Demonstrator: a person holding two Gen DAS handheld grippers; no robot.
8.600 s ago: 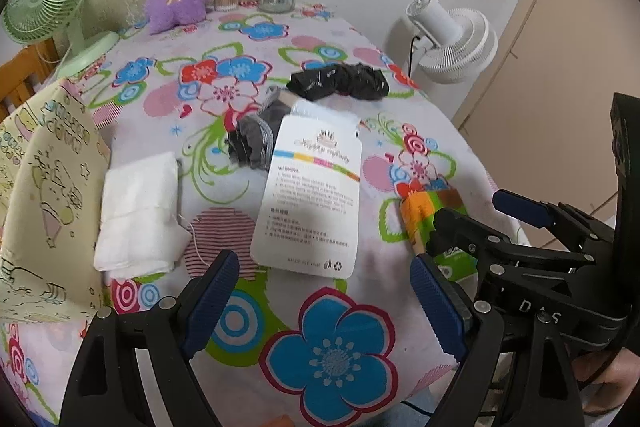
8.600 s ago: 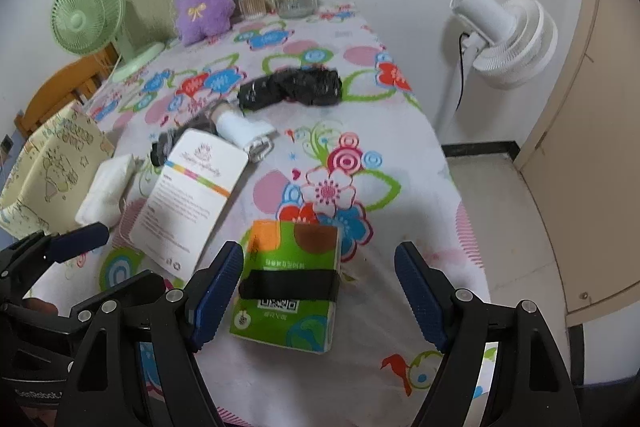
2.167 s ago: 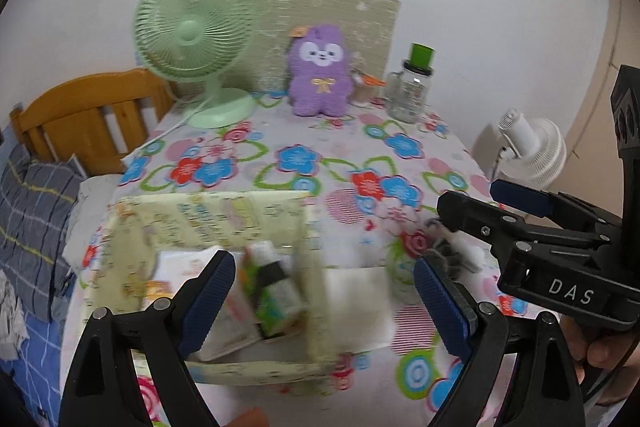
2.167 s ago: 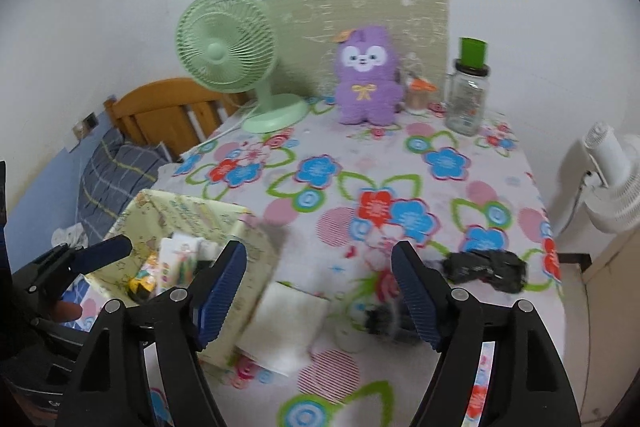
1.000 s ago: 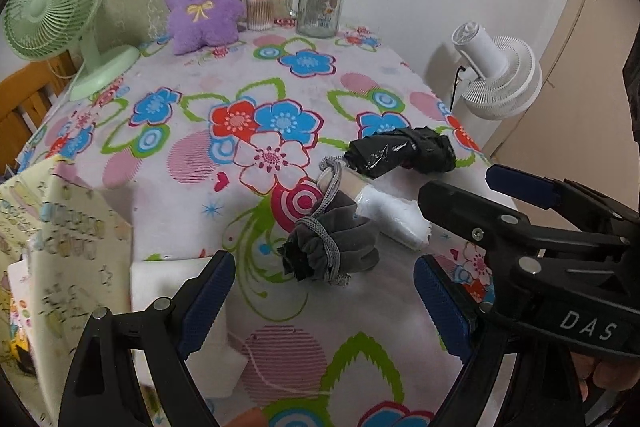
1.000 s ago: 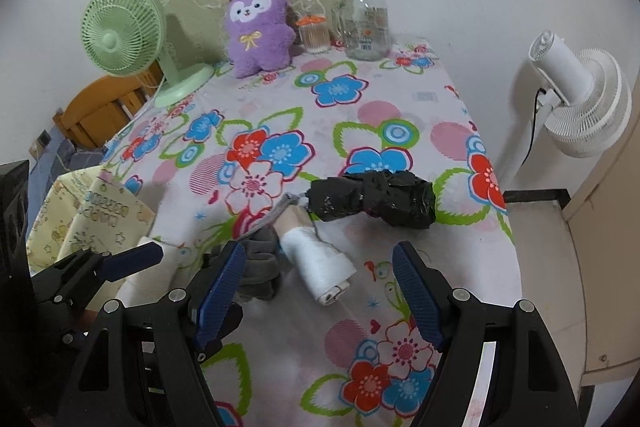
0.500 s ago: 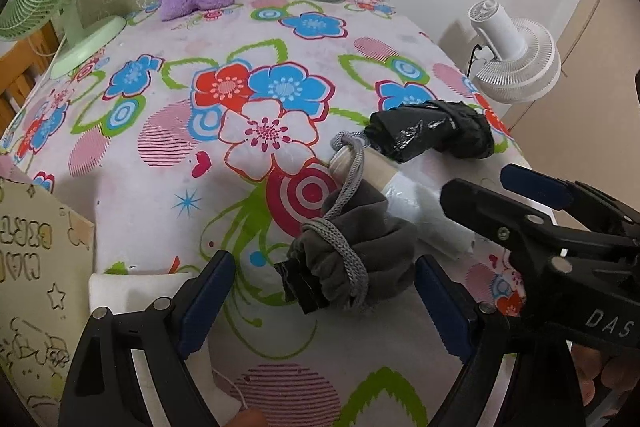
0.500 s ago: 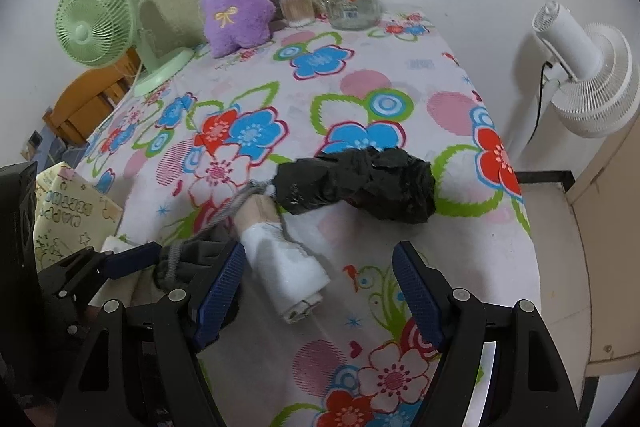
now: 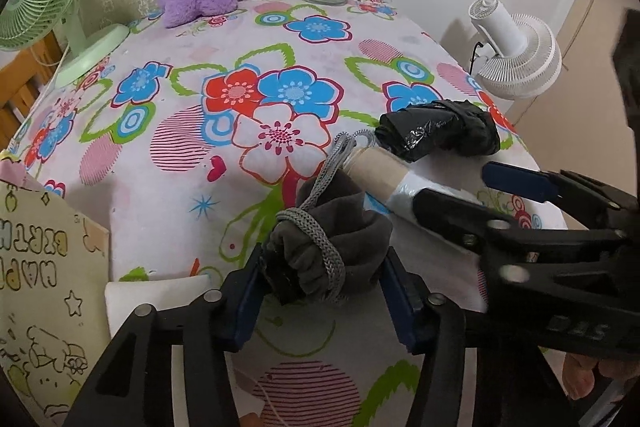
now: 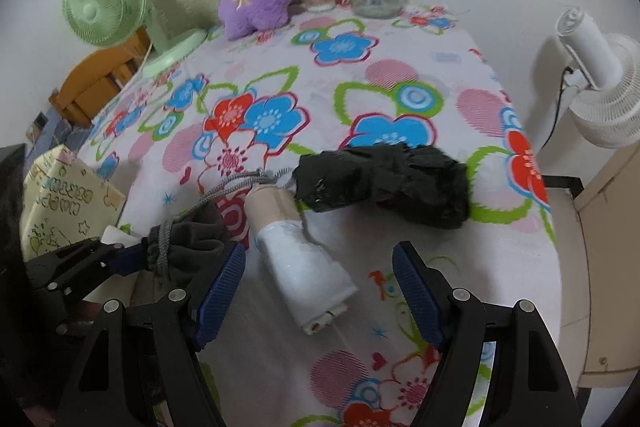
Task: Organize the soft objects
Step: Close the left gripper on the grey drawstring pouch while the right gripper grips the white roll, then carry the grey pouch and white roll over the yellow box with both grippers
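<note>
Closing our left gripper (image 9: 324,291) around the grey drawstring pouch (image 9: 332,247) near the tabletop's (image 9: 168,163) front edge, pads just meeting the cloth. Its cord (image 10: 236,185) runs to the white roll (image 10: 304,267) beside it, so lifting could probably drag that roll along. Our right gripper (image 10: 320,291) hangs spread apart over the roll, gripping nothing, with the black bag bundle (image 10: 384,183) nearer the right edge.

A matt grey cloth pouch (image 9: 332,247) is lying bunched, tied with rough braided cord (image 9: 320,231) (knitted-looking). Glossy black plastic film (image 9: 436,131) is crinkling beside a smooth white roll (image 10: 308,275) on the printed cotton tablecloth (image 9: 192,163).
</note>
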